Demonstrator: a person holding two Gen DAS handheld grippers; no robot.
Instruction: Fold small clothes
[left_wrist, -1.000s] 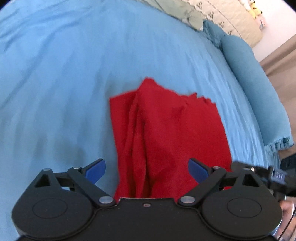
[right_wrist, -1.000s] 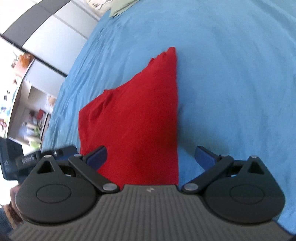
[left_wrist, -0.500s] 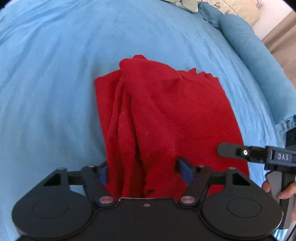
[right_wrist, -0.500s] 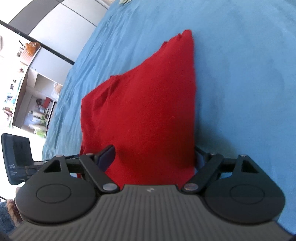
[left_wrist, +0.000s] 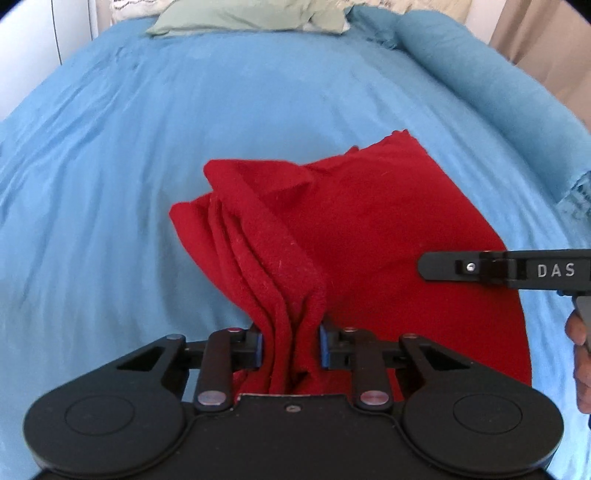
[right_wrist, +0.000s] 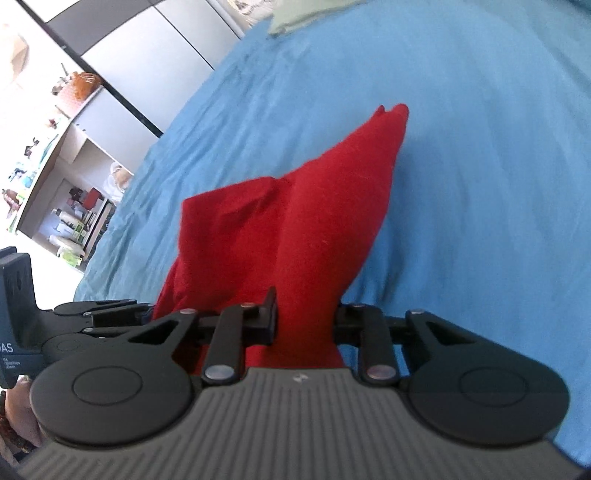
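- Where the view starts nearest, the left gripper (left_wrist: 291, 343): jaws closing, blue pads pressed on a gathered bunch of the red garment (left_wrist: 354, 229), which stands in several upright pleats between them.
- Right gripper (right_wrist: 306, 321): jaws closing likewise, pinching a thicker roll of the same cloth at its near edge. Seen side-on from the left wrist view as a black bar at the right margin, with part of a hand (left_wrist: 580, 354) behind it.
- Position of the red garment: near edge raised into both grippers, the two grips side by side along that edge; the rest slopes away and down onto the blue bedsheet (left_wrist: 147, 166), far corner resting on it. Whether the middle touches the sheet cannot be told.
- Handling, judged: soft, fleecy knit, light, wholly limp. It bunches where pinched and sags between grips. Not slippery, not fragile; several layers in one pinch may slide apart unevenly.
- Where to hold, judged: the two near corners or the near hem, grips kept apart so the edge stays taut; a hold on bunched pleats, as on the left, is likely to give a crooked fold line.
- Beyond the garment: open blue bedsheet, lightly creased.
- Right of the bed: long blue bolster (left_wrist: 480, 81) along the edge.
- Farthest: pale green pillow (left_wrist: 243, 18) at the head; grey cupboard doors (right_wrist: 122, 70) and cluttered shelves (right_wrist: 70, 218) in the right wrist view.
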